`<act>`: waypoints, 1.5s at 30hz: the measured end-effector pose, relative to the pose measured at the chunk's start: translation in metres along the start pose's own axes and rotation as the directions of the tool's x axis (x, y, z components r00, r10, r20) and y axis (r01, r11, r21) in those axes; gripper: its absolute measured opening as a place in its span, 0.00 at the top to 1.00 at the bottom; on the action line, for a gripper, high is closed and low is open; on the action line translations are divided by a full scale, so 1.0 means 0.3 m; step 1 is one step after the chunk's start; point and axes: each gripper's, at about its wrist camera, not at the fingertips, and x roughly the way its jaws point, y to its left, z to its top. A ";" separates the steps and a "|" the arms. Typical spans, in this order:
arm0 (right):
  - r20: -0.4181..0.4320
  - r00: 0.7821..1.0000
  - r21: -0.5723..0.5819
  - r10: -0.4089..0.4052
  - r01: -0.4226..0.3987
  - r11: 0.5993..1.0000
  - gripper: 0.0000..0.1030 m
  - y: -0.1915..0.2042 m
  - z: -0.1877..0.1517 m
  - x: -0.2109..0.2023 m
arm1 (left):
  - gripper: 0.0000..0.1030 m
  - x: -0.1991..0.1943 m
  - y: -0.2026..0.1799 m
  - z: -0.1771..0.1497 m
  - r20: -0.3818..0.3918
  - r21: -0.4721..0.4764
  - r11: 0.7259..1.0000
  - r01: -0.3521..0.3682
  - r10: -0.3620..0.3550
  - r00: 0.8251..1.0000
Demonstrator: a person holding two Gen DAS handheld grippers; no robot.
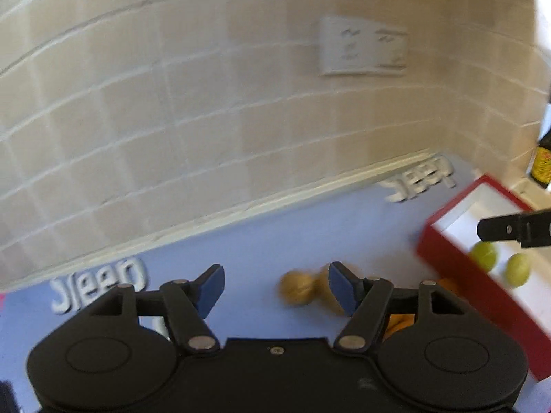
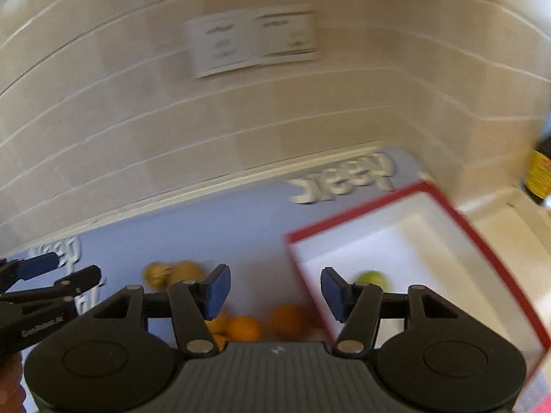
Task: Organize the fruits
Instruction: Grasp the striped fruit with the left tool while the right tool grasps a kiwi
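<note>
We held the left gripper (image 1: 275, 287) and the right gripper (image 2: 274, 290) with jaws apart and empty. Green fruits (image 1: 484, 255) lay in the red box (image 2: 347, 216); the oranges (image 2: 245, 328) and brown fruits (image 1: 297, 288) waited beside it on the blue mat (image 1: 275, 237), probably to be sorted.

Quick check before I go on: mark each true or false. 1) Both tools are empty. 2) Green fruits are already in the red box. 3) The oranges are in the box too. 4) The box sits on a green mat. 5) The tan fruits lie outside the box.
1) True: left tool and right tool stand open with nothing between the pads.
2) True: two green fruits lie in the red box.
3) False: the oranges lie on the mat beside it.
4) False: the mat is pale blue.
5) True: the tan fruits are on the mat.
</note>
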 end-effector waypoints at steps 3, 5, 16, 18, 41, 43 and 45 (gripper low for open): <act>-0.043 0.998 -0.028 0.039 -0.040 0.999 0.41 0.085 0.010 0.066 | 0.22 0.051 0.046 -0.028 -0.038 0.009 1.000 -0.005 0.005 0.999; -0.071 0.996 -0.044 0.054 -0.057 0.997 0.41 0.129 0.021 0.115 | 0.22 0.094 0.063 -0.041 -0.058 0.030 1.000 0.004 -0.002 0.998; -0.247 0.961 -0.087 0.127 -0.153 0.984 0.41 0.214 0.040 0.409 | 0.22 0.336 0.055 -0.102 -0.111 0.127 0.959 0.255 -0.242 0.964; -0.283 0.945 -0.054 0.163 -0.186 0.981 0.41 0.213 0.039 0.464 | 0.22 0.376 0.053 -0.106 -0.116 0.144 0.945 0.295 -0.279 0.953; -0.319 0.925 0.048 0.206 -0.201 0.978 0.49 0.188 0.022 0.564 | 0.53 0.423 0.028 -0.113 -0.063 0.191 0.928 0.319 -0.313 0.948; -0.293 0.929 0.082 0.227 -0.213 0.974 0.49 0.170 0.028 0.525 | 0.53 0.386 0.030 -0.092 -0.039 0.198 0.933 0.301 -0.299 0.953; -0.252 0.933 0.119 0.256 -0.233 0.965 0.49 0.143 0.043 0.475 | 0.53 0.352 0.021 -0.062 -0.007 0.217 0.934 0.284 -0.289 0.957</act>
